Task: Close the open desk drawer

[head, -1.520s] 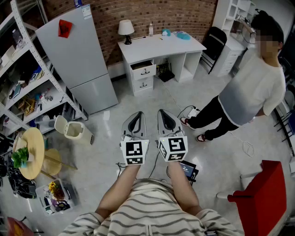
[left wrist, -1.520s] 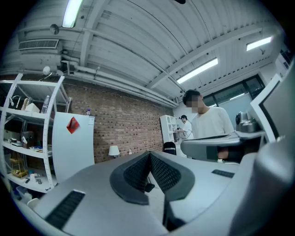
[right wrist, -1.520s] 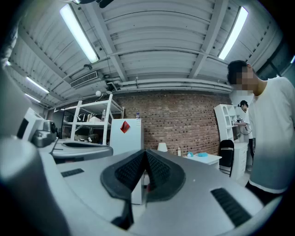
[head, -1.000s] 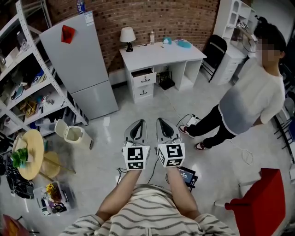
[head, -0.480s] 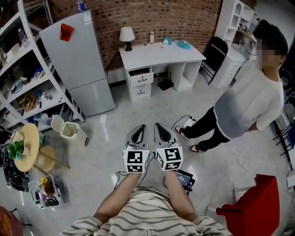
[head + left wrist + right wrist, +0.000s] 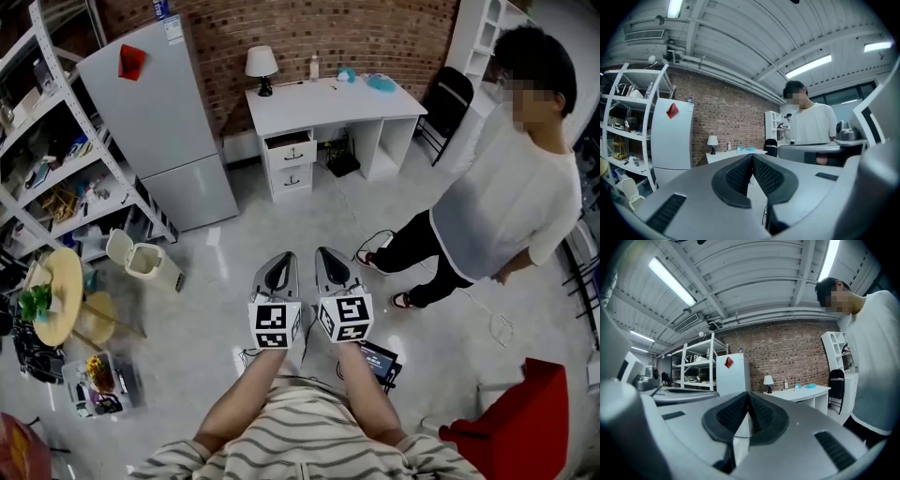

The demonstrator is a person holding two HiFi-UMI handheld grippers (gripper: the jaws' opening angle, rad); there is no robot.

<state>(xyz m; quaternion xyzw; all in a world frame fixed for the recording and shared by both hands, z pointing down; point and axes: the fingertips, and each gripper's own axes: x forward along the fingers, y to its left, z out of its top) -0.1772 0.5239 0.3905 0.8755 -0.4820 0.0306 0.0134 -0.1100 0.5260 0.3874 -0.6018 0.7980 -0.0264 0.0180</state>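
The white desk point(image 6: 328, 98) stands far off against the brick wall, with a lamp point(image 6: 262, 64) on top. Its top drawer point(image 6: 288, 144) is pulled out a little above a shut lower drawer point(image 6: 293, 176). My left gripper point(image 6: 280, 259) and right gripper point(image 6: 329, 254) are held side by side close to my body, well short of the desk. Both are shut with nothing between the jaws. The left gripper view shows its jaws point(image 6: 752, 157) meeting, with the desk point(image 6: 733, 151) small behind. In the right gripper view the gripper point(image 6: 748, 394) points toward the desk point(image 6: 801, 391).
A grey fridge point(image 6: 155, 112) stands left of the desk, beside a metal shelving rack point(image 6: 47, 159). A bin point(image 6: 141, 262) lies on the floor at left. A person point(image 6: 506, 187) stands at right. Cables and a power strip point(image 6: 384, 232) lie ahead; a red chair point(image 6: 525, 422) sits at bottom right.
The grippers stay shut and together in front of me. The view has drifted slightly, and the standing person has shifted a little closer at the right.
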